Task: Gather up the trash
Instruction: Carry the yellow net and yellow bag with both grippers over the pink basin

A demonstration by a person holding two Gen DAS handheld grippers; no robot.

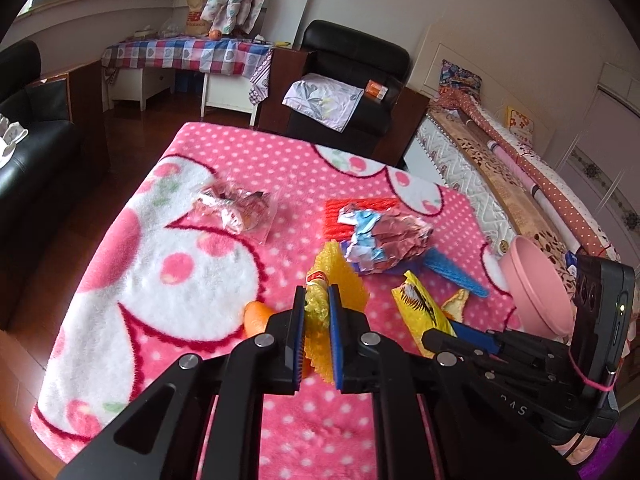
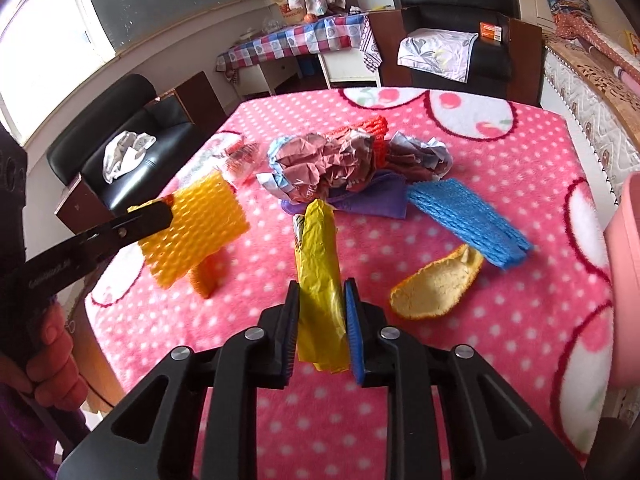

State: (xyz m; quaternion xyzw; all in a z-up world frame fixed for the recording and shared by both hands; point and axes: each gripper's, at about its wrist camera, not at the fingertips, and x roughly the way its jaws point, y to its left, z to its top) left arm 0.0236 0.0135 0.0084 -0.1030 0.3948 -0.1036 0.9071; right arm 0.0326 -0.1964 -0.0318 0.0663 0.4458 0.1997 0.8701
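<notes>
My left gripper (image 1: 316, 300) is shut on a yellow foam net (image 1: 340, 280) and holds it above the pink blanket; the net also shows in the right wrist view (image 2: 200, 224). My right gripper (image 2: 322, 300) is shut on a yellow plastic wrapper (image 2: 320, 264), also visible in the left wrist view (image 1: 420, 312). On the blanket lie crumpled paper (image 2: 320, 164), a red foam net (image 2: 376, 132), a blue foam net (image 2: 468, 220), an orange peel (image 2: 436, 280), a clear plastic bag (image 1: 236, 208) and an orange piece (image 1: 258, 316).
A pink bin (image 1: 536, 284) stands at the table's right edge, also at the right border of the right wrist view (image 2: 628, 280). A purple cloth (image 2: 376, 200) lies under the paper. Black chairs (image 1: 352, 72) and a bed (image 1: 520, 176) surround the table.
</notes>
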